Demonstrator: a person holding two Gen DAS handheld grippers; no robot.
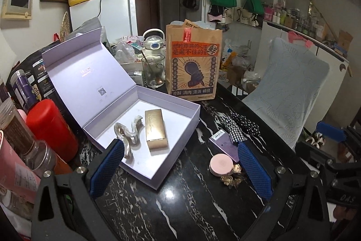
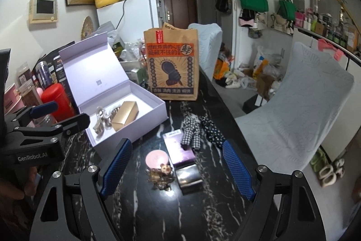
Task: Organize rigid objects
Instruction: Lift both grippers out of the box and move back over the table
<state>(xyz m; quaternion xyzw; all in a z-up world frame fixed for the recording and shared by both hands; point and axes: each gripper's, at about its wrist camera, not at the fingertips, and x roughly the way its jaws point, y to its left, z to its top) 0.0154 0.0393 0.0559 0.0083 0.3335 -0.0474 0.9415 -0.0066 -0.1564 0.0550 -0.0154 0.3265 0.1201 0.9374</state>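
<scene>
An open lilac gift box [image 1: 180,103] [image 2: 155,103] sits on the black marble table. Inside lie a gold rectangular box [image 1: 155,130] [image 2: 125,115] and a pearly wavy hair claw [image 1: 127,133] [image 2: 101,120]. Right of it lie a pink round compact [image 1: 220,164] [image 2: 156,158], a purple flat box [image 1: 223,141] [image 2: 179,148], a small brown hair clip [image 1: 232,177] [image 2: 161,175] and checked and dotted bows [image 1: 241,125] [image 2: 198,130]. My left gripper [image 1: 180,162] is open, empty, near the box's front corner. My right gripper [image 2: 176,164] is open, empty, around the compact and clip.
A brown paper bag [image 1: 193,62] [image 2: 172,64] stands behind the box. A red canister [image 1: 49,128] [image 2: 57,98], jars and packets crowd the left edge. A glass with a spoon [image 1: 153,71] stands at the back. A covered chair [image 1: 291,92] [image 2: 293,105] is at the right.
</scene>
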